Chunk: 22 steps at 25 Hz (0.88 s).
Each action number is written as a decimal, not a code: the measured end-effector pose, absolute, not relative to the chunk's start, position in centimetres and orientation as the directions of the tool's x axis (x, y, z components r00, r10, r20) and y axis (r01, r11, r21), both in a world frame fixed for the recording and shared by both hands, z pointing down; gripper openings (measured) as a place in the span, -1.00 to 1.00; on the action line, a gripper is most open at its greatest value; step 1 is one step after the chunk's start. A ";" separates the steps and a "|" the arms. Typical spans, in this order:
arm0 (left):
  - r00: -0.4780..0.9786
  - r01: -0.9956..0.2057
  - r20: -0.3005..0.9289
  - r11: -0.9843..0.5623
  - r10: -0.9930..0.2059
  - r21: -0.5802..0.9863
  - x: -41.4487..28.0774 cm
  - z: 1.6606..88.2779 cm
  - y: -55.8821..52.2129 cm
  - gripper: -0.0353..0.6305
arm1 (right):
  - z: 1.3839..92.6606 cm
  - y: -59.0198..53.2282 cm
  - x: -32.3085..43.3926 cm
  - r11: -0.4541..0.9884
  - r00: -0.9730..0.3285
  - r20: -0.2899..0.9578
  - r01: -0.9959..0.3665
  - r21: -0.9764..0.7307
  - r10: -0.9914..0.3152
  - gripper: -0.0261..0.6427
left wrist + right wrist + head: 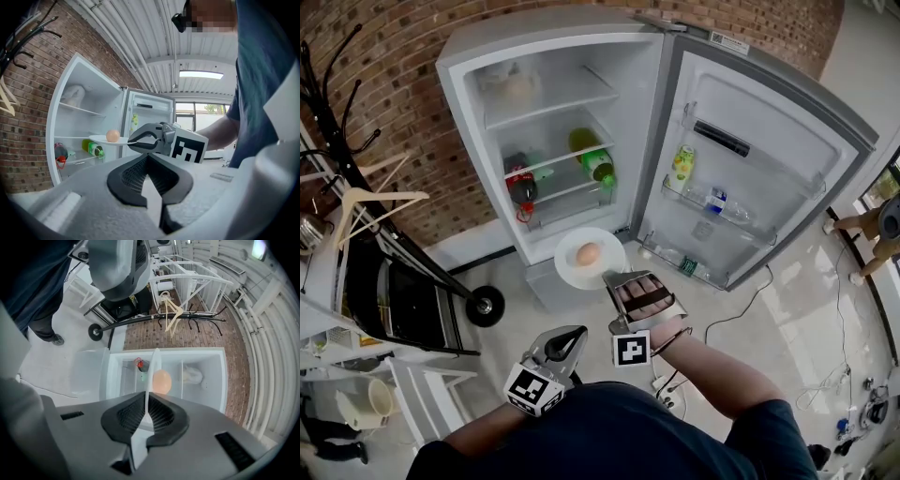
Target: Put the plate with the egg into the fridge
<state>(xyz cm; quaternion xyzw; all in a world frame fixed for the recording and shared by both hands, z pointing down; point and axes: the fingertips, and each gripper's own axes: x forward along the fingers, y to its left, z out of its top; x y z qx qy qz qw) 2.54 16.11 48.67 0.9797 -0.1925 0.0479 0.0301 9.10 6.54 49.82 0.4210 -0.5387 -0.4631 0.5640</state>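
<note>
Standing open in front of you, the fridge (553, 122) has its door (750, 159) swung out to the right, so nothing blocks the compartment. A clothes rack (366, 202) with a wooden hanger stands against the brick wall at its left.

Your right gripper (614, 278) is clamped on the near rim of the white plate (581, 267); its own view shows the rim pinched edge-on between the pads. You hold the plate level in the air in front of the compartment's lower edge, with the egg (588, 253) near its middle.

Your left gripper (572, 336) hangs low by your body, jaws together with nothing between them, touching nothing.

Inside, a white bag (517, 86) sits on the top shelf, a green bottle (595, 159) lies on the middle shelf, and a dark bottle (522, 192) lies on the shelf below. The door racks carry a yellow-green bottle (681, 167) and a clear bottle (717, 200) on its side.
</note>
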 end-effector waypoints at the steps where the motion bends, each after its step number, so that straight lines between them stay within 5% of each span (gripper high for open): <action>1: 0.923 -0.376 0.102 -0.926 -0.371 0.040 2.5 48.6 15.3 -0.88 | 49.8 5.6 9.1 0.217 -0.004 0.218 0.067 0.974 -0.976 -0.86; 22: 0.952 -0.301 0.077 -0.950 -0.295 0.079 -2.3 47.0 -3.6 -0.88 | 49.4 -14.8 5.8 0.252 0.104 0.245 0.059 0.966 -0.964 -0.86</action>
